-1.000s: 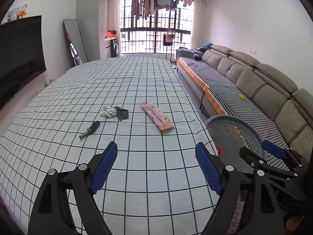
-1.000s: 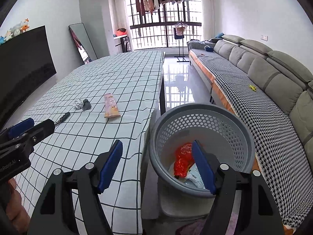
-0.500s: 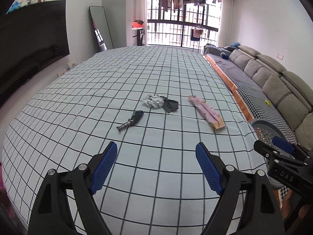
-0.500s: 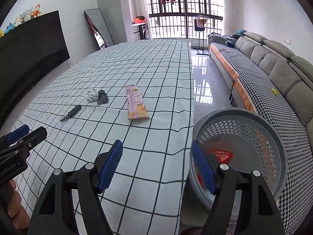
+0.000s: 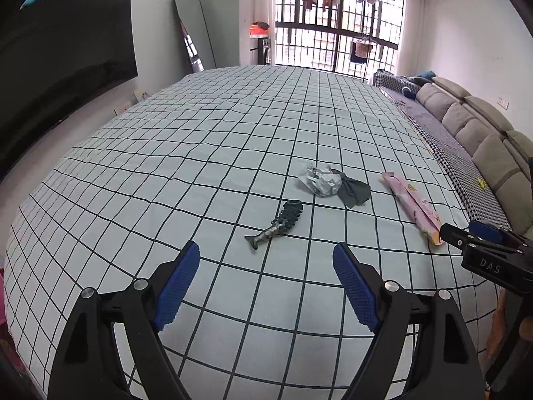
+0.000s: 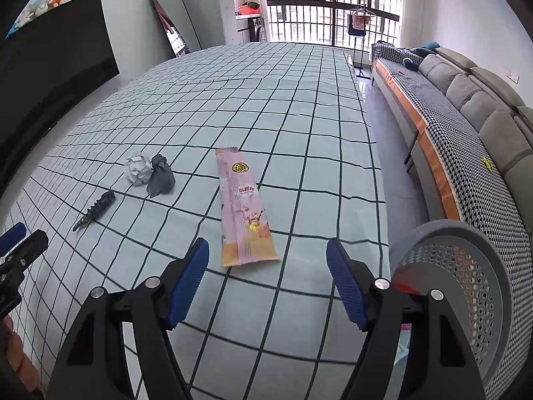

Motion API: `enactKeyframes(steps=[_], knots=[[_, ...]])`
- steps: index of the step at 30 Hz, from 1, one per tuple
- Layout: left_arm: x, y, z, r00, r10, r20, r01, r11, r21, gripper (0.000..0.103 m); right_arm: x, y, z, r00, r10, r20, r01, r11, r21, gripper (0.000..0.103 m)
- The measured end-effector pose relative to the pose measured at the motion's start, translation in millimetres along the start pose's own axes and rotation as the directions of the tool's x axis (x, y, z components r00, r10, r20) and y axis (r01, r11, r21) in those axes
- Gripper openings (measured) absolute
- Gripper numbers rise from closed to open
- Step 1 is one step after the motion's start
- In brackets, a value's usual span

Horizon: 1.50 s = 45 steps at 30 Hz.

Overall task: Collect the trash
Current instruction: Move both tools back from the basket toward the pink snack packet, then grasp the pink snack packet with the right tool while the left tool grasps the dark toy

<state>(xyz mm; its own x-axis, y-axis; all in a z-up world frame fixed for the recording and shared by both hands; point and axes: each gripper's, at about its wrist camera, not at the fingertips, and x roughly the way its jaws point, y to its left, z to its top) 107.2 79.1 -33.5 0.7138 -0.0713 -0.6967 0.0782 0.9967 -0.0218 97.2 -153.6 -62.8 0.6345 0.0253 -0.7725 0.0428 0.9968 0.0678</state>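
**Two open hand-held grippers over scattered trash on a checked worktop**

The left hand-held gripper (image 5: 266, 266) hangs over the worktop (image 5: 200, 140) with its blue pads spread wide and nothing between them. Ahead of it lies a dark ribbed scrap (image 5: 276, 225), and beyond that a crumpled white paper (image 5: 319, 181) touching a dark grey wad (image 5: 354, 191). A pink wrapper (image 5: 414, 205) lies to the right, its near end partly covered by the other gripper's tip.

The right hand-held gripper (image 6: 268, 266) is likewise released and empty, its pads well apart. Its view shows the pink wrapper (image 6: 243, 210) in full, flat on the cloth just ahead of the fingers, with printed characters too small to read. Only this view shows the grey perforated basket (image 6: 466, 276) beside the worktop's right edge; it is cut off by the frame and by the gripper's arm, and something orange-red shows through its holes, though what it is cannot be told. The paper ball (image 6: 137, 170), grey wad (image 6: 161, 180) and ribbed scrap (image 6: 96, 210) sit further left here.

What the ribbed scrap actually is stays unclear in both views. A sofa (image 6: 473, 100) runs along the right wall.
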Motion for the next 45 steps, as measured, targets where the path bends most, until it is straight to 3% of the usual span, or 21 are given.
enactKeyframes(steps=[13,19,23,26,38,42,45], knots=[[13.7,2.8,-6.6,1.000,-0.004,-0.031,0.004,1.000,-0.017,0.080,49.6,20.4,26.7,0.997,-0.054,-0.055,0.051,0.997,-0.051,0.069],[18.4,4.8,-7.2,0.999,-0.010,-0.047,0.008,1.000,-0.023,0.080,54.0,30.2,26.6,0.997,-0.047,-0.055,0.043,0.997,-0.071,0.050],[21.7,7.6,-7.0,0.998,-0.022,-0.055,0.020,0.999,-0.034,0.080,48.6,36.1,24.4,0.997,-0.049,-0.052,0.043,0.993,-0.107,0.035],[24.0,8.7,-7.6,0.998,-0.022,-0.064,0.019,0.999,-0.043,0.080,41.5,37.6,21.4,0.999,-0.015,-0.050,0.010,0.995,-0.096,0.033],[30.5,6.1,-3.8,0.993,-0.019,-0.118,0.019,1.000,-0.001,0.081,-19.6,29.1,-19.2,0.999,0.037,0.013,-0.037,0.999,-0.034,0.032],[43.3,7.8,4.4,0.988,-0.060,-0.139,0.059,0.998,-0.010,0.081,-34.5,26.2,-37.2,0.997,0.073,0.013,-0.073,0.997,-0.010,0.032],[54.0,4.4,11.1,0.991,-0.030,-0.130,0.033,0.999,0.025,0.081,-44.2,24.8,-50.0,0.996,0.087,0.010,-0.088,0.996,0.001,0.032]])
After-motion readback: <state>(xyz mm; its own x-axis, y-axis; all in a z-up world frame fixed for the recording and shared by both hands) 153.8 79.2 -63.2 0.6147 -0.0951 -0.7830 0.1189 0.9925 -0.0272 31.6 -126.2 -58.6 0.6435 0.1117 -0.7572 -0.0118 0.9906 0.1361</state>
